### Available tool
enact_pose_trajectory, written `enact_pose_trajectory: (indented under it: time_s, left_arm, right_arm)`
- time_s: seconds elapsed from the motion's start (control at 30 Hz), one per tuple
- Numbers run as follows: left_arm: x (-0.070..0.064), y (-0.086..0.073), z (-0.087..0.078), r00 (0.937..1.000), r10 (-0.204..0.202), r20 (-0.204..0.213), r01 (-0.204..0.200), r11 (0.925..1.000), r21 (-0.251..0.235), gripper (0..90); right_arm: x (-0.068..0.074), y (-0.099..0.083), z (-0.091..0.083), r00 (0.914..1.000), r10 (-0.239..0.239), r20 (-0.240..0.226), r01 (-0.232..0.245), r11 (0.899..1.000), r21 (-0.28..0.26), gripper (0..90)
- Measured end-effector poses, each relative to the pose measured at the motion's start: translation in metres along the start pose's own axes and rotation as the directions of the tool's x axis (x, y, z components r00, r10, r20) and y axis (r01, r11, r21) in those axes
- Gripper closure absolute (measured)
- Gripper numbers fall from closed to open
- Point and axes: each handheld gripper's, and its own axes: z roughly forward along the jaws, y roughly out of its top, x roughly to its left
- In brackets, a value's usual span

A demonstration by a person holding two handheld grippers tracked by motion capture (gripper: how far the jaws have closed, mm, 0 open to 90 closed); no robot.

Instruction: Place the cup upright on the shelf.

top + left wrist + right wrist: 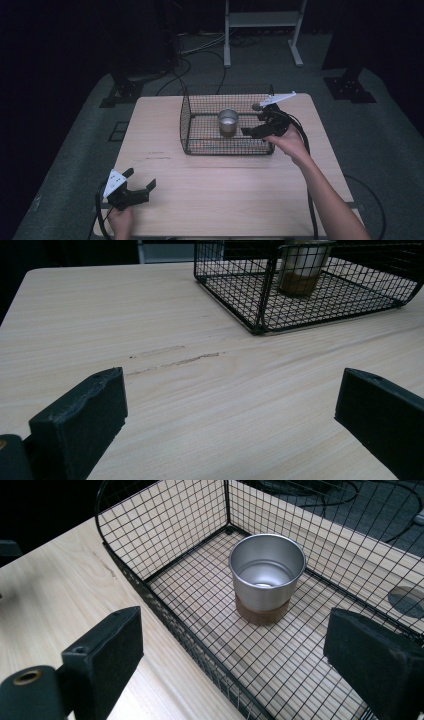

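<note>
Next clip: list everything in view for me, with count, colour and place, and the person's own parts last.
table: 1, light wood, centre of the high view
basket: 1, black wire, far half of the table, open toward the right hand
cup: 1, silver with a brown base, upright and empty inside the basket
frame: 1, white, on the floor beyond the table
cables: several, black, on the grey floor behind the table
left hand-held gripper: 1, black, open, near left corner of the table
right hand-held gripper: 1, black, open, at the basket's right end, pointing at the cup
hands: 2, one holding each gripper
</note>
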Motion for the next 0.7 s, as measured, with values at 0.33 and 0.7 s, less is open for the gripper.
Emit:
enact_pose_trajectory:
  time_s: [0.33, 0.7]
  left_arm:
    - [0.000, 0.000, 0.000, 1.0000, 0.002, 0.000, -0.002, 1.0000, -0.001, 0.0]
    - [0.000, 0.000, 0.000, 1.0000, 0.005, -0.002, -0.005, 1.0000, -0.001, 0.0]
  right_arm:
    - [0.007, -0.015, -0.011, 0.9997, -0.011, -0.020, 0.011, 1.000, -0.010, 8.3]
    - [0.011, -0.042, -0.016, 0.9988, 0.004, -0.049, -0.004, 1.000, -0.005, 8.3]
